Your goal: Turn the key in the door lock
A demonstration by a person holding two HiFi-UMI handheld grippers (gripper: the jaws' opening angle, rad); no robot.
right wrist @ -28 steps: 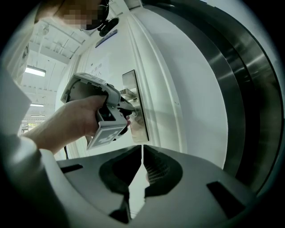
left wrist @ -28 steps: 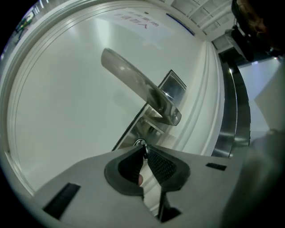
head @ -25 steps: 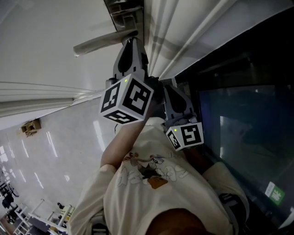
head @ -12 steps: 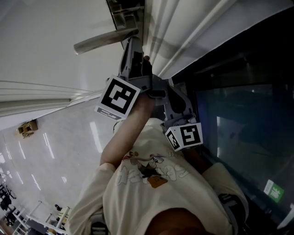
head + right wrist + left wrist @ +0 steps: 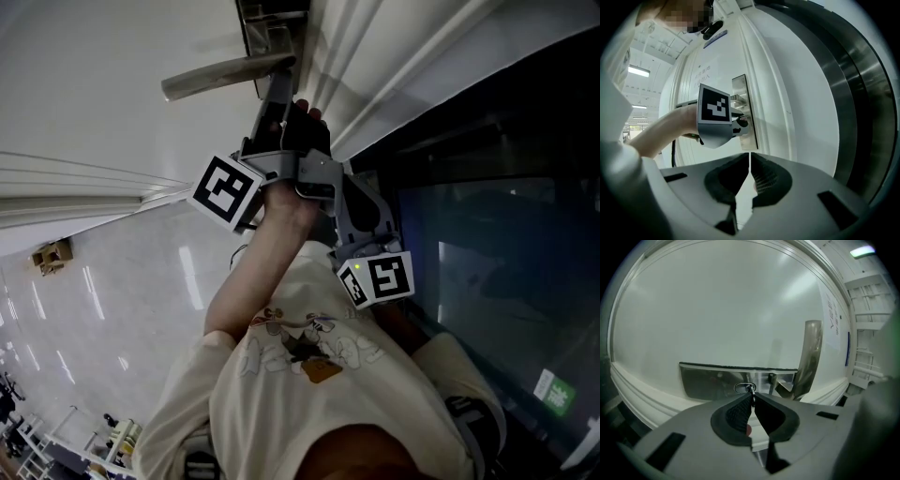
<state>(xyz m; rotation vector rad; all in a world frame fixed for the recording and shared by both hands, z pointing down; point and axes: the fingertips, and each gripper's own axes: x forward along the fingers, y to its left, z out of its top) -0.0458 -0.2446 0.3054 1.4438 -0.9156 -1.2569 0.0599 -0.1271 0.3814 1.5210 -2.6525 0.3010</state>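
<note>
On the white door [image 5: 717, 310] a steel lock plate [image 5: 717, 380] bears a lever handle [image 5: 811, 357]. A small key [image 5: 751, 391] with a wire ring [image 5: 744, 388] sticks out of the plate. My left gripper [image 5: 752, 395] is pinched on that key, and its jaws have just been closing further with the key between them. From the head camera the left gripper [image 5: 277, 94] reaches the plate [image 5: 272, 23] just under the handle [image 5: 225, 77]. My right gripper [image 5: 749, 157] hangs back from the door, shut with nothing in it, below the left one [image 5: 739, 123].
A white door frame [image 5: 375, 56] runs beside the lock, with dark glass [image 5: 497, 253] to its right. The person's forearm [image 5: 262, 262] and light shirt fill the lower middle of the head view. A shiny tiled floor [image 5: 84, 319] lies at the left.
The left gripper has rolled about its own axis at the lock, and its marker cube has swung round to the left. The right gripper has kept still.
</note>
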